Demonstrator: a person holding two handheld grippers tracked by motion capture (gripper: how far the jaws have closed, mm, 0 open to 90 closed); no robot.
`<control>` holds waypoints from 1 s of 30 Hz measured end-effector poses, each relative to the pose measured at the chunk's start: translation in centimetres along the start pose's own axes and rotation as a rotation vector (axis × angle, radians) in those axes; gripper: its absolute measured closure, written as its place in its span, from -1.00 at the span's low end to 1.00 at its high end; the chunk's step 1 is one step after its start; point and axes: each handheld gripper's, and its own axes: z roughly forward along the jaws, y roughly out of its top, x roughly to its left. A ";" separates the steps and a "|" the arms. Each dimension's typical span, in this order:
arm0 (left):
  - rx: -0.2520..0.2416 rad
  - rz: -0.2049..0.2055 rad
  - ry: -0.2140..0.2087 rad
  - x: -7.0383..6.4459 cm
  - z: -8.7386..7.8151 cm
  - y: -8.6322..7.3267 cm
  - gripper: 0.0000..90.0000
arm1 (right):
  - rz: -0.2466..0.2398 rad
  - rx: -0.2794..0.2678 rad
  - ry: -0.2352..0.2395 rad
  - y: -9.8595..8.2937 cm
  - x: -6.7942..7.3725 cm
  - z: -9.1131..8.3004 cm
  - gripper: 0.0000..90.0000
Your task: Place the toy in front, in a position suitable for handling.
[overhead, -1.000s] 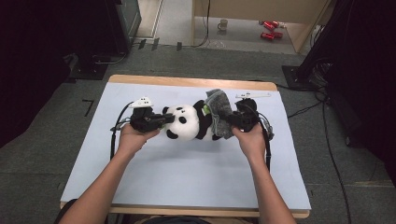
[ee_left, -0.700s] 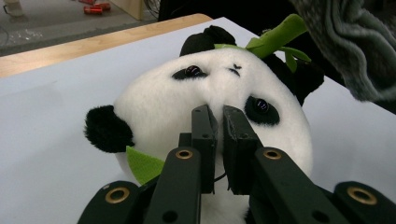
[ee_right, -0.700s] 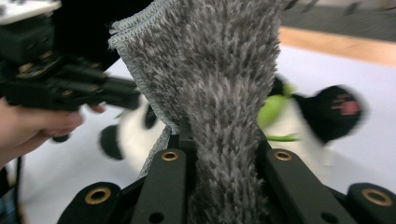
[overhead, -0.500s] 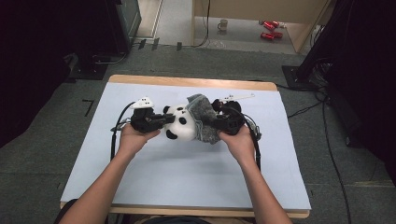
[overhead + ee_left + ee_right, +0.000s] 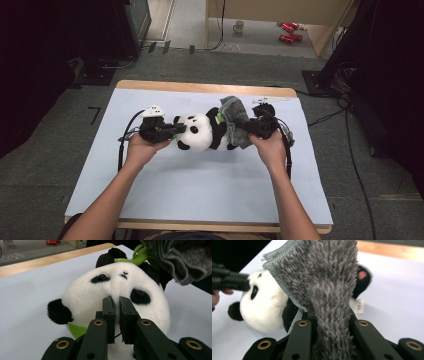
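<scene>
Panda plush point(image 5: 200, 132) lies at the table's point(image 5: 200, 180) center. Your left gripper point(image 5: 115, 302), at nine o'clock, pinches its face to steady it; your right gripper point(image 5: 252, 129), at three, clamps the grey towel point(image 5: 329, 285) for draping over its body.

1. The panda toy point(image 5: 202, 132) lies on its side on the table point(image 5: 200, 185), near the far edge, head to the left.
2. The cloth point(image 5: 235, 120) drapes over the toy's right end.
3. The left gripper point(image 5: 172, 131) sits left of the toy, touching its head.
4. The right gripper point(image 5: 252, 131) sits right of the toy, at the cloth.
5. A mug point(image 5: 239, 26) stands on the floor behind the table.
</scene>
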 end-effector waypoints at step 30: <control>-0.012 0.017 -0.008 -0.1 -0.1 -0.1 0.86 | 0.016 -0.026 0.141 3.0 1.6 0.7 0.71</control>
